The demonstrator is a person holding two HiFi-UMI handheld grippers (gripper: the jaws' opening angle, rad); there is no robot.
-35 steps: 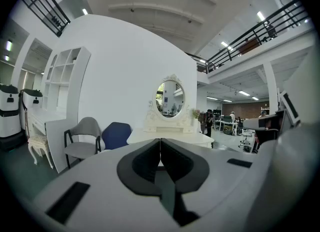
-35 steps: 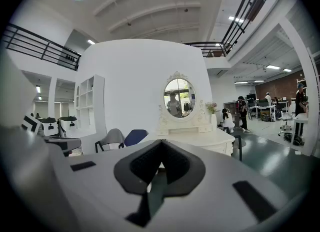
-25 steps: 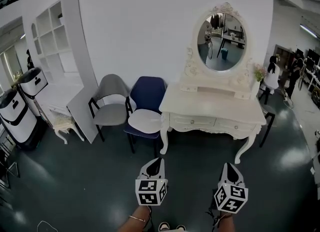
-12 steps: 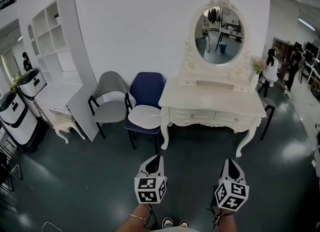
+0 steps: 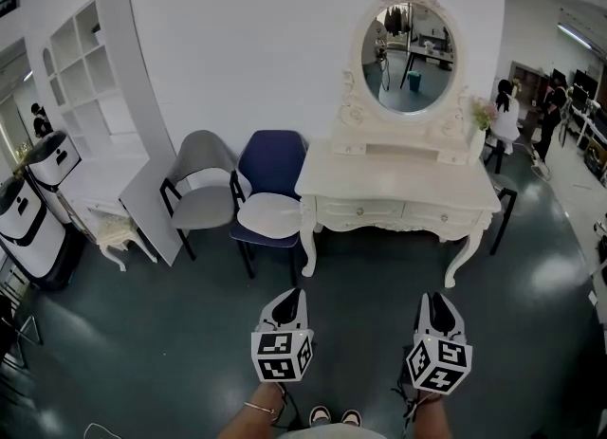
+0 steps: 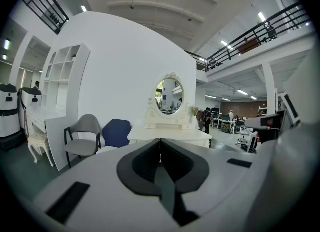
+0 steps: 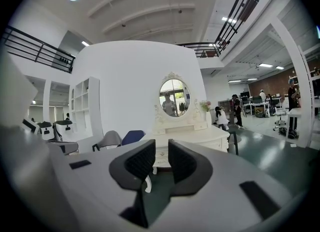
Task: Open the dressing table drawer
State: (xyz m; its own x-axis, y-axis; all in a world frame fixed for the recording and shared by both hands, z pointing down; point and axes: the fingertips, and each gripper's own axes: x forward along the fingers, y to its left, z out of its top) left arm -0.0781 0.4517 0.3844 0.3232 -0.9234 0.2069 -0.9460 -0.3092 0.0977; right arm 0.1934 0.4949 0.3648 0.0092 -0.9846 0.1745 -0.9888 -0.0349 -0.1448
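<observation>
Head view: drawer [image 5: 360, 210], closed, in the dressing table [image 5: 398, 176] front. Right gripper [image 5: 437, 302], facing the table, well apart: jaws opening, nothing between; I judge that readies them for the drawer. Left gripper [image 5: 287, 301], opposite the table's left end: jaws together, empty, spare.

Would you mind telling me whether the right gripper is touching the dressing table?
Apart. The head view shows bare floor between the right gripper, its empty jaws opening, and the dressing table.
</observation>
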